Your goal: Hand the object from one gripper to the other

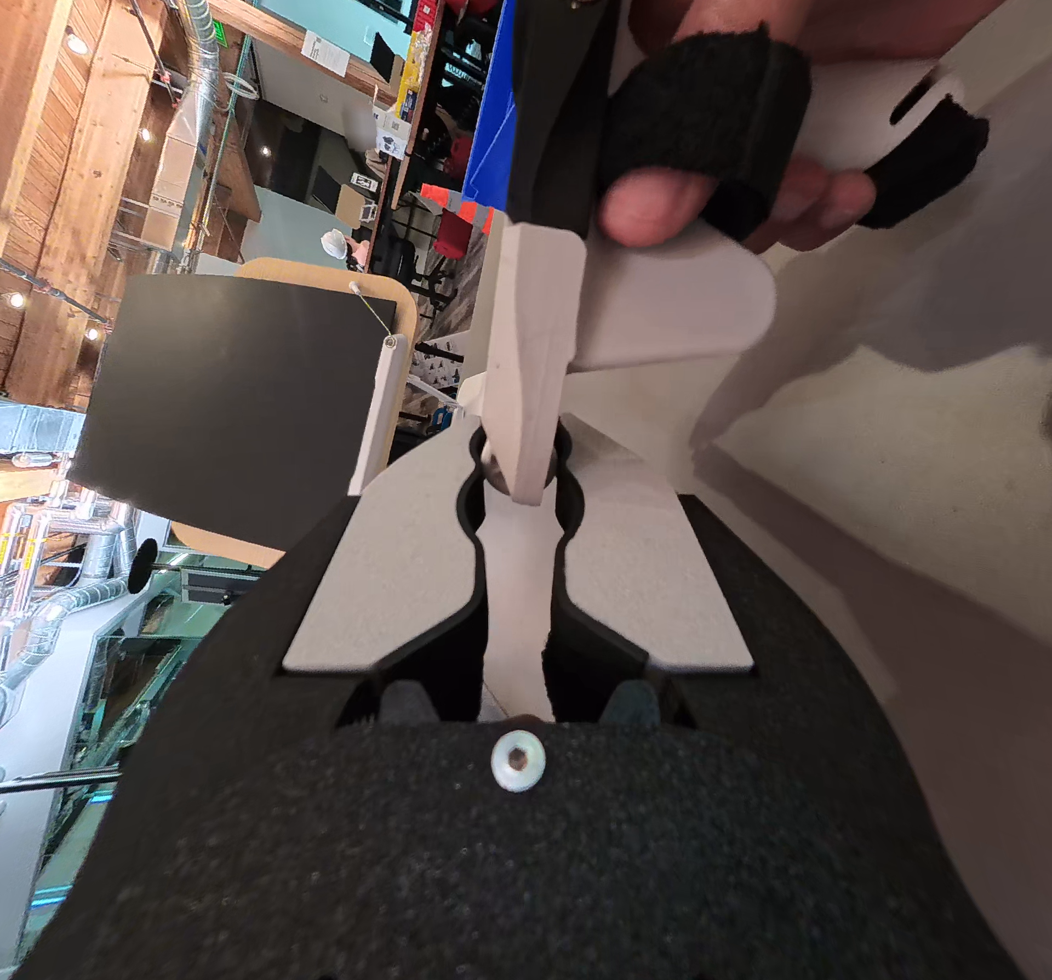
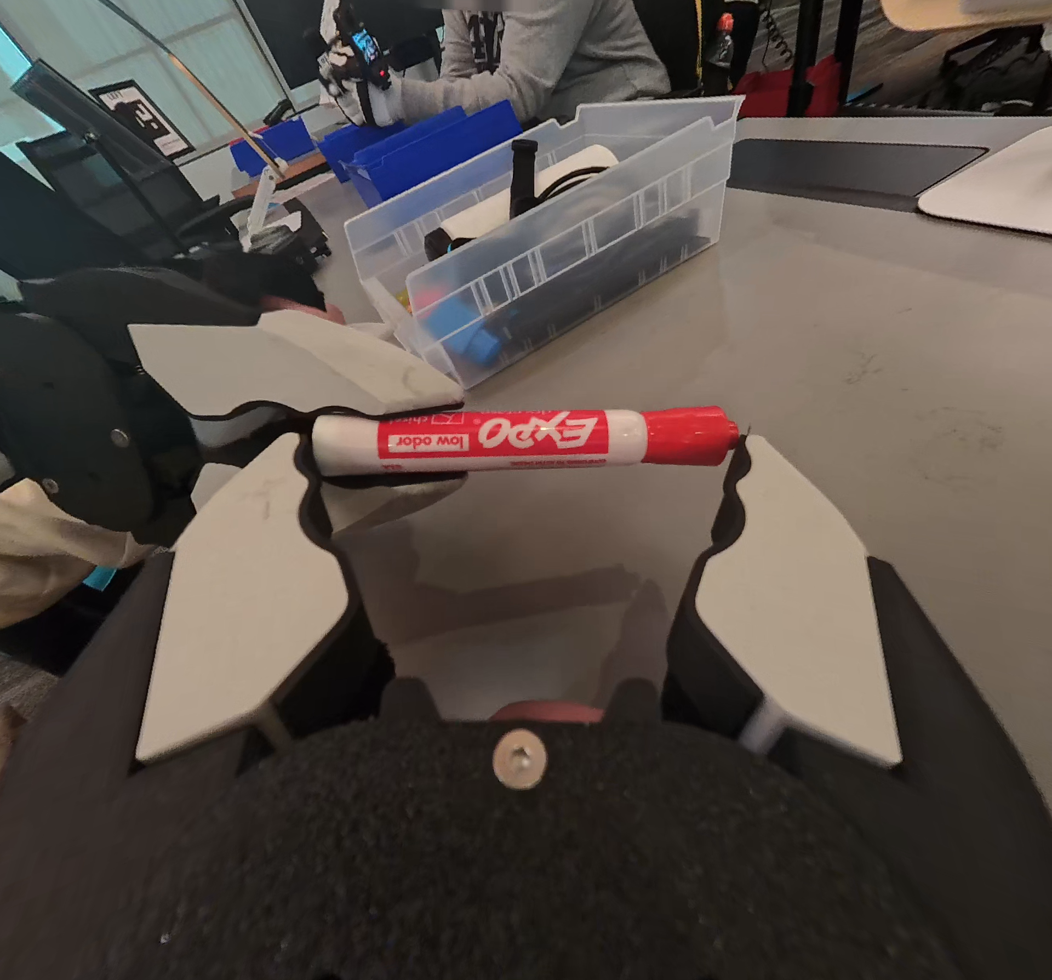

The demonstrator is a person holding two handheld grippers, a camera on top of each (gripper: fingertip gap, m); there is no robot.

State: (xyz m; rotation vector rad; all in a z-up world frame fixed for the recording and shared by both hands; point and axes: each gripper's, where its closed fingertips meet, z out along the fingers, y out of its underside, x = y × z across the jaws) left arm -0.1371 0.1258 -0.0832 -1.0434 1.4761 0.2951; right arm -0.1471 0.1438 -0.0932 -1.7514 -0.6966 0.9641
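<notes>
A red-and-white marker with a red cap lies level above the grey table. My left gripper reaches in from the left and is shut on the marker's white end. My right gripper is open wide, one fingertip at each end of the marker, the cap tip close to the right fingertip. In the left wrist view my left gripper is closed around the marker's end, which is mostly hidden behind a white finger of the right gripper held by a hand.
A clear plastic bin holding dark items and a blue one stands just behind the marker. Blue bins and a seated person in a grey top are farther back. A white base lies at the right. The tips of both grippers are at nearly the same place. The white base is about 40 cm from my right fingertips.
</notes>
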